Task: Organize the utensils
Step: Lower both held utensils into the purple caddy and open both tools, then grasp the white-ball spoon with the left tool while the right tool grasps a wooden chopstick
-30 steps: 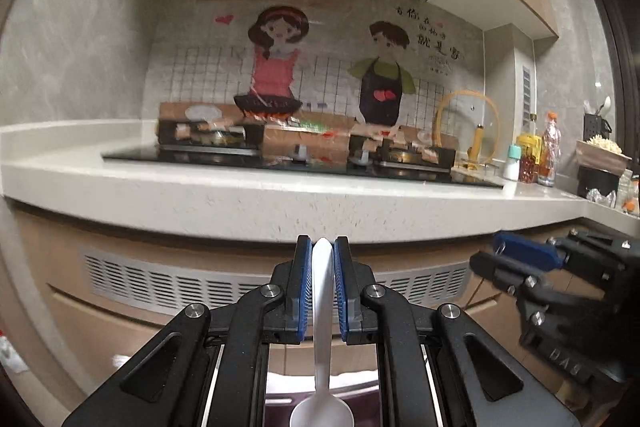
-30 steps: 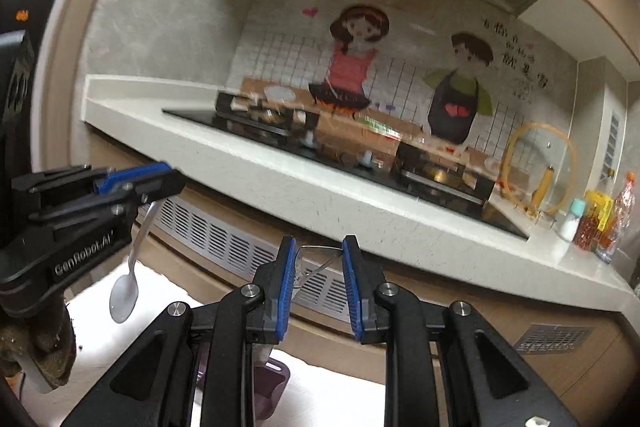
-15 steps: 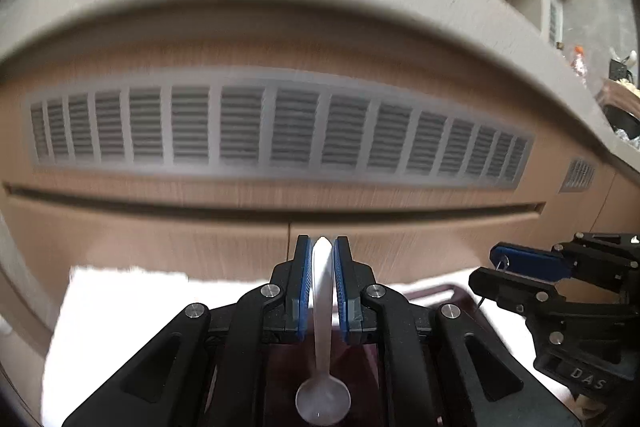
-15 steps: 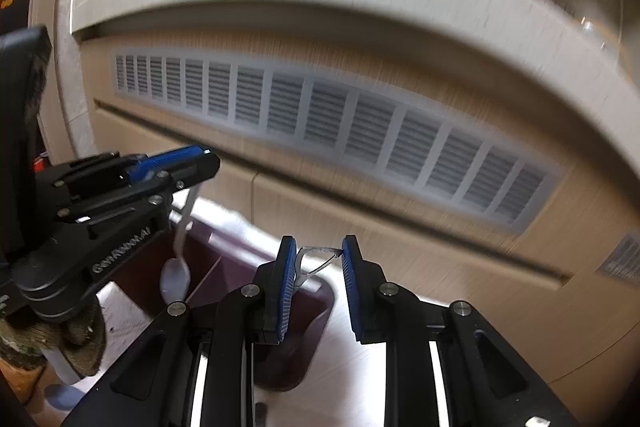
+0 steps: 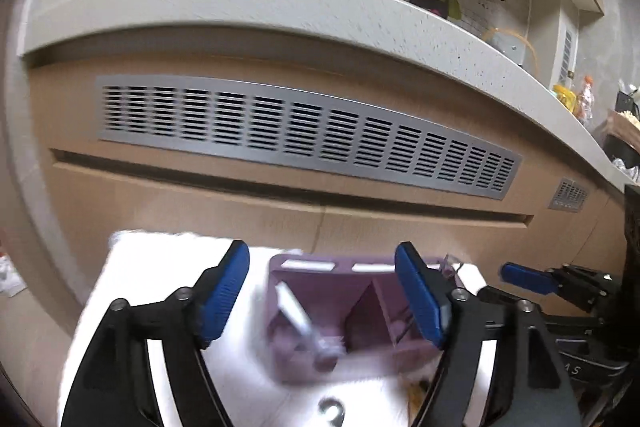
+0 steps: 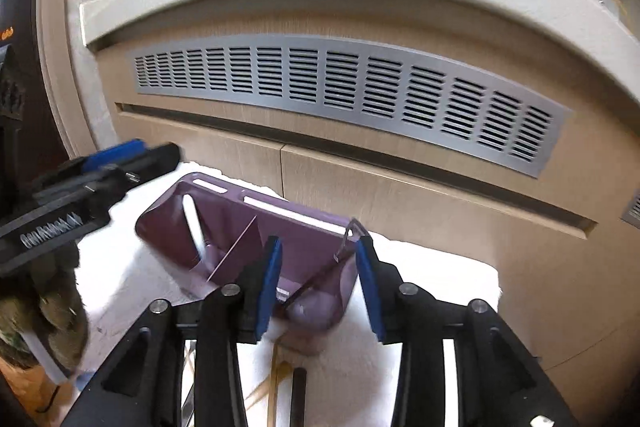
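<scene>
A purple utensil caddy [image 5: 360,311] with compartments stands on a white cloth [image 5: 132,279]; it also shows in the right wrist view [image 6: 304,239]. A white spoon [image 5: 294,311] lies in its left compartment, also seen in the right wrist view [image 6: 194,227]. A clear utensil [image 6: 340,259] leans in the right compartment. My left gripper [image 5: 322,295] is open and empty above the caddy. My right gripper [image 6: 318,279] is open above the right compartment, its pads [image 6: 270,279] apart from the clear utensil.
A wooden cabinet front with a grey vent grille [image 5: 304,135] and a white counter edge [image 5: 280,3] rise behind the cloth. Dark sticks and straw-like pieces [image 6: 298,387] lie on the cloth near me. The other gripper shows at left [image 6: 92,183].
Both grippers opened. The white spoon dropped from my left gripper into the caddy's left compartment; the clear utensil left my right gripper and rests in the right compartment.
</scene>
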A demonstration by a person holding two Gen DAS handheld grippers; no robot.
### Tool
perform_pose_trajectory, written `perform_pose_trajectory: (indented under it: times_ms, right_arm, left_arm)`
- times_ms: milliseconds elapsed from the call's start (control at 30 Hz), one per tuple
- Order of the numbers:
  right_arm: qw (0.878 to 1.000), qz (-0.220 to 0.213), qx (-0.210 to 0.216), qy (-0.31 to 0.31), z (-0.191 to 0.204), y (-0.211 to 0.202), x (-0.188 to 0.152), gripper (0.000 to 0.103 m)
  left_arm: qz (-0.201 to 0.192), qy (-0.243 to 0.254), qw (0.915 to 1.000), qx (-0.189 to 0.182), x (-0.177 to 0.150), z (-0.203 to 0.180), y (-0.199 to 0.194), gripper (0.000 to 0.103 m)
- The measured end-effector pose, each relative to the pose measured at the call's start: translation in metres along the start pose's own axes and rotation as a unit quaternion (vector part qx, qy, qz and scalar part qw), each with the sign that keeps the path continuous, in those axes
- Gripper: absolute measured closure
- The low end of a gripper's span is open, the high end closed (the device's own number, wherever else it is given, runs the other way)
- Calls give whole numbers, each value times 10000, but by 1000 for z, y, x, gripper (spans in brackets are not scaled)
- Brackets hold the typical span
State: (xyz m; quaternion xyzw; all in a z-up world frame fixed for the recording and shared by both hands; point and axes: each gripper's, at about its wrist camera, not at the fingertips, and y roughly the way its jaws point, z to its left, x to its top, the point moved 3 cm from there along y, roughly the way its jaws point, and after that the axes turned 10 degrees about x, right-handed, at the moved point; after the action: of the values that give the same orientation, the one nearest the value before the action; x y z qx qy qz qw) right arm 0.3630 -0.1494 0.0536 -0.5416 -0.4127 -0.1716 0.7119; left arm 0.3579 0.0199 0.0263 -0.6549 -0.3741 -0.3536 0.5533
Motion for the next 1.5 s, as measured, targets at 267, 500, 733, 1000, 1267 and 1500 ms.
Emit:
perform_pose_trajectory:
  times_ms: [267, 500, 733, 1000, 1267, 1500]
  right_arm:
    - [9992, 247, 147, -283, 30, -24, -57, 56]
    - [9906, 873, 868, -593, 69, -3, -102, 67]
    - [9814, 1440, 1110, -613, 77, 23, -126, 70]
    - [9781, 1634, 1124, -626, 77, 43, -131, 77]
    - [9748, 1778, 964, -947, 89, 54, -129, 96]
    - [9825, 1357, 1088, -660, 79, 12, -116, 97]
  left_arm:
    - [701, 168, 9968, 333, -63, 25, -54, 25]
    - [1506, -62, 9860, 711, -132, 55, -80, 22]
    - [1722, 120, 9830, 632, -160, 63, -94, 22]
    - [1866, 60, 9808, 563, -165, 66, -86, 22]
    - [1920, 76, 9791, 670, -167, 74, -87, 22]
    - [2093, 358, 9768, 270, -163, 48, -78, 22]
